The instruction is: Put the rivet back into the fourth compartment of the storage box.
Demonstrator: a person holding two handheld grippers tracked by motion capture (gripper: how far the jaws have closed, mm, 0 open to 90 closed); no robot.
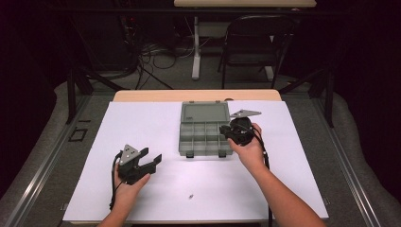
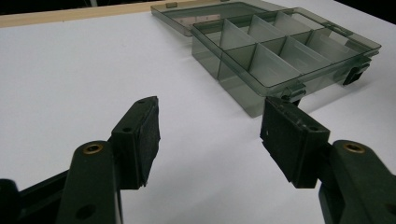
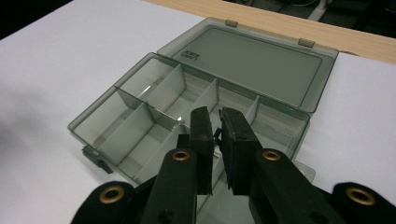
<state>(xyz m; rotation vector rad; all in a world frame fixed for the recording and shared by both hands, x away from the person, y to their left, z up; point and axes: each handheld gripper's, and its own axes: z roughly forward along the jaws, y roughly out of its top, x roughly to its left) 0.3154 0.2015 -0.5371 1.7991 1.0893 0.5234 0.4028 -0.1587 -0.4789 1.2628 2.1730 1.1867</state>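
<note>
Your right tongs (image 3: pixel 215 135) pinch a tiny dark part above the open grey translucent plastic compartment box (image 1: pixel 204 135) mid-table; it could slip out or land in the wrong cell. Left tongs (image 2: pixel 210 135) gape empty.

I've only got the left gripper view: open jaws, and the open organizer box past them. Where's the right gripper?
Observer: The right gripper hangs over the right-hand end of the organizer box.
Operator: Is it holding anything?
Observer: Yes, its jaws are nearly shut on a small dark piece, too small to identify.
Operator: Anything else loose on the table?
Observer: One tiny dark speck lies on the white table cover, near the person's edge, between the forearms.
</note>
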